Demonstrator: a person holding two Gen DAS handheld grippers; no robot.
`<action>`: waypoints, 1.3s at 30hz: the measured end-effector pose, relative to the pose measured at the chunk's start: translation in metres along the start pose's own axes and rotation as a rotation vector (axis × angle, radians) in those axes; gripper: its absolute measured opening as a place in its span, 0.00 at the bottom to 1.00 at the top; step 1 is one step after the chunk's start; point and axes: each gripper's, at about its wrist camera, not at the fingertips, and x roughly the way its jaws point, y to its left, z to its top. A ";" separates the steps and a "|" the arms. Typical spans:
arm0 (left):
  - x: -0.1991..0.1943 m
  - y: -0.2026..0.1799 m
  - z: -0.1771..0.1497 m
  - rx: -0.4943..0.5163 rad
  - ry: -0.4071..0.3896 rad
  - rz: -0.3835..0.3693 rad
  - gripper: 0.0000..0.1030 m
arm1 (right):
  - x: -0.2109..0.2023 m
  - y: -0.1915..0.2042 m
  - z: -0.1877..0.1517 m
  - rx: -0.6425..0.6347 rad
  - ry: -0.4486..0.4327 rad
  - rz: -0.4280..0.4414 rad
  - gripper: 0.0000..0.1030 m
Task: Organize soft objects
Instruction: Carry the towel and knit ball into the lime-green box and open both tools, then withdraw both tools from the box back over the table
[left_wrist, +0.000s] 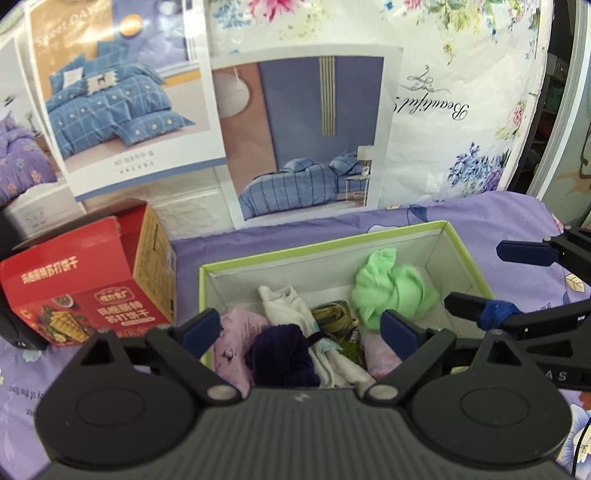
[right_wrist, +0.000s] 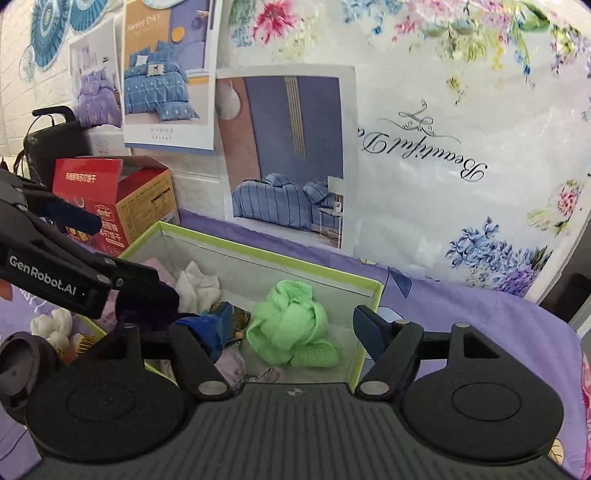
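Note:
A green-rimmed cardboard box (left_wrist: 332, 245) (right_wrist: 258, 254) sits on the purple bedsheet. Inside lie a light green cloth (left_wrist: 391, 291) (right_wrist: 291, 325), a white cloth (left_wrist: 284, 302) (right_wrist: 197, 284), a dark purple bundle (left_wrist: 280, 354), a camouflage-patterned piece (left_wrist: 332, 314) and pink cloths (left_wrist: 236, 343). My left gripper (left_wrist: 301, 328) is open and empty, held above the box's near left part. My right gripper (right_wrist: 293, 328) is open and empty above the green cloth; it also shows in the left wrist view (left_wrist: 491, 280).
An opened red biscuit carton (left_wrist: 85, 284) (right_wrist: 118, 199) stands left of the box. Bedding posters (left_wrist: 306, 136) and a floral bedding bag (right_wrist: 461, 147) lean on the wall behind. A white soft item (right_wrist: 55, 325) lies left of the box. A black bag (right_wrist: 55, 140) stands far left.

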 end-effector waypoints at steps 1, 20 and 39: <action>-0.005 0.000 -0.002 -0.004 0.001 -0.003 0.90 | -0.004 0.002 0.000 -0.008 0.003 -0.002 0.58; -0.140 0.031 -0.125 -0.122 -0.140 0.005 0.99 | -0.139 0.073 -0.084 0.064 -0.171 -0.021 0.63; -0.096 0.104 -0.249 -0.349 0.087 0.110 0.99 | -0.076 0.163 -0.119 -0.384 0.129 0.266 0.63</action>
